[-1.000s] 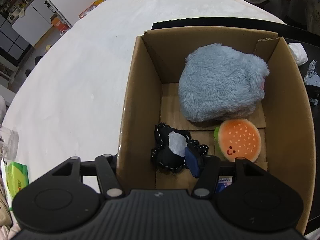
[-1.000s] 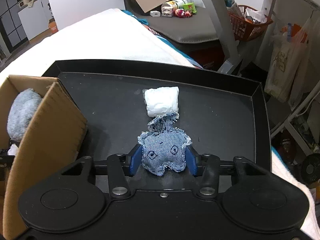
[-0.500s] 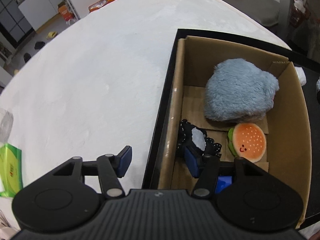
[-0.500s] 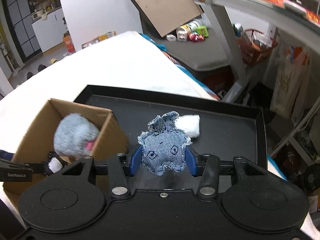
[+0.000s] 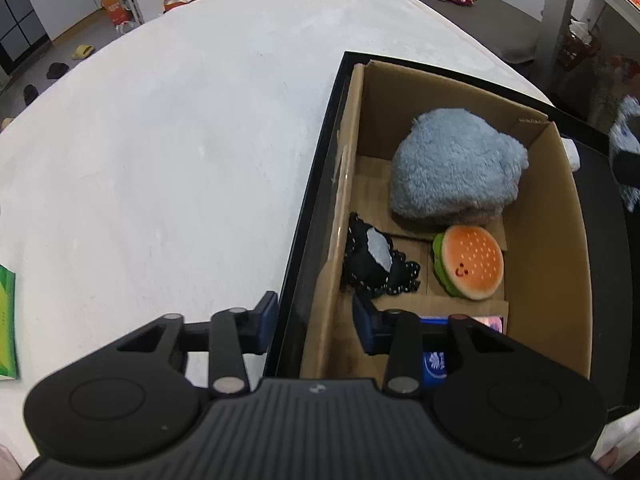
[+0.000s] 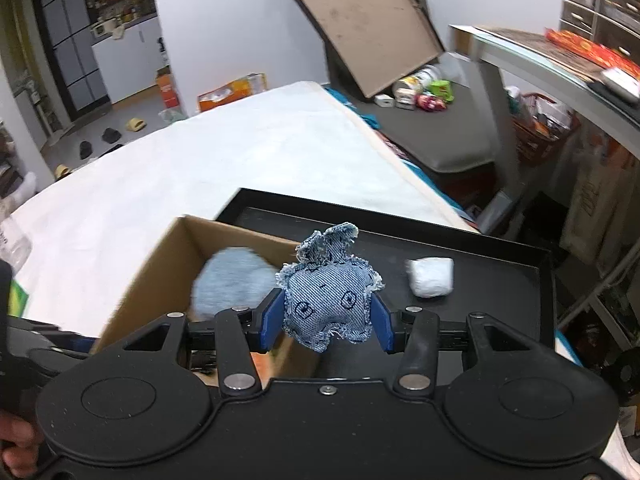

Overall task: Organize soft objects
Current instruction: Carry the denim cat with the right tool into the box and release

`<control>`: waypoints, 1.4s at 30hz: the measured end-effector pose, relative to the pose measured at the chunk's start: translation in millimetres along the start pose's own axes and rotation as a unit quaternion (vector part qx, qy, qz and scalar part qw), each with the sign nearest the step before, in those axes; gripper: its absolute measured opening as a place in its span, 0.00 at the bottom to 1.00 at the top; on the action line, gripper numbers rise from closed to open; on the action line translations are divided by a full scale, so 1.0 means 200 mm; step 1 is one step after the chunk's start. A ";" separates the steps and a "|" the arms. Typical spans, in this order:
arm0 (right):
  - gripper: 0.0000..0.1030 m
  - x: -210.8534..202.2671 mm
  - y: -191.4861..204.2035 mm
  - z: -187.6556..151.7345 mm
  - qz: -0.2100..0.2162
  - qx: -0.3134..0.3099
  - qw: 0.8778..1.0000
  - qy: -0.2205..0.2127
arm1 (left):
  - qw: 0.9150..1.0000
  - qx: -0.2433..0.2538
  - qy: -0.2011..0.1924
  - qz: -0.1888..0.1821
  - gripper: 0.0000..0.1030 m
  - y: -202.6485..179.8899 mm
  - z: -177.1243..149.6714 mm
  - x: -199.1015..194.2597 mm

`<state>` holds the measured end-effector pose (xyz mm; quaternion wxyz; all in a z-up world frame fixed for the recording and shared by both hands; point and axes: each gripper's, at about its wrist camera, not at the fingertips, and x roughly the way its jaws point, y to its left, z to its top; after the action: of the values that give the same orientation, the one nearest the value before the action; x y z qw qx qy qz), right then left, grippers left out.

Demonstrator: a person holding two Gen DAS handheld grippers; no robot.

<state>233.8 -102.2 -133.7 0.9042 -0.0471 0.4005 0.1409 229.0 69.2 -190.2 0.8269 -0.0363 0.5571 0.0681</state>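
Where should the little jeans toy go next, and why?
Probably sideways over the cardboard box, then let go. The right gripper holds the denim toy up in the air, and the other soft toys already lie in that box.

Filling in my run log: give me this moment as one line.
right gripper: shut on denim toy, lifted | left gripper: straddling cardboard box wall, jaws just closing | white bundle: on tray
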 end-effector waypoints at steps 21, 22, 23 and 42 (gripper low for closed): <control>0.52 0.01 0.43 -0.01 0.039 -0.043 0.997 0.042 | 0.997 -0.031 -0.010 -0.065 0.14 0.09 -0.08 -0.02; 0.54 0.01 0.45 -0.01 0.038 -0.048 0.997 0.041 | 0.997 -0.030 -0.010 -0.066 0.14 0.09 -0.08 -0.02; 0.55 0.01 0.46 -0.02 0.034 -0.054 0.997 0.042 | 0.997 -0.030 -0.010 -0.068 0.14 0.10 -0.08 -0.02; 0.79 -0.01 0.47 -0.02 0.024 -0.054 0.997 0.051 | 0.997 -0.032 0.005 -0.073 0.18 0.12 -0.07 -0.02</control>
<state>202.6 -13.0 -132.2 0.8749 -0.0931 0.4395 0.1810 210.8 91.6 -191.0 0.8255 -0.1032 0.5543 0.0252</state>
